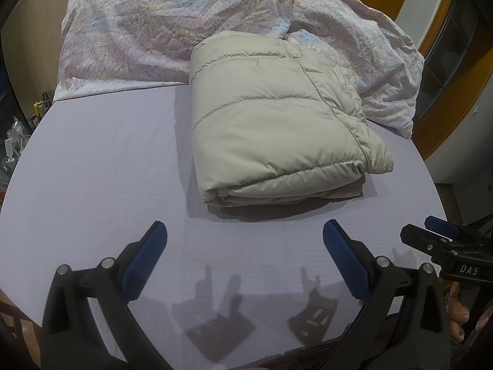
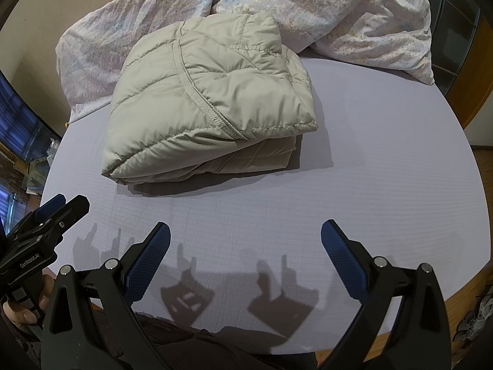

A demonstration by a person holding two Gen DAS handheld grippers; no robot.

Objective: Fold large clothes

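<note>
Resting folded: jacket on bed; left gripper released; right gripper released

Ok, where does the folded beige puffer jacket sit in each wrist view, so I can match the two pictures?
Left wrist: folded puffer jacket right of centre on the lavender sheet, folded edge toward the camera.
Right wrist: jacket left of centre, upper half.
Shared landmark: the floral duvet bunched behind the jacket in both views.

The folded jacket hides its own sleeves and covers part of the rumpled duvet behind it.
</note>
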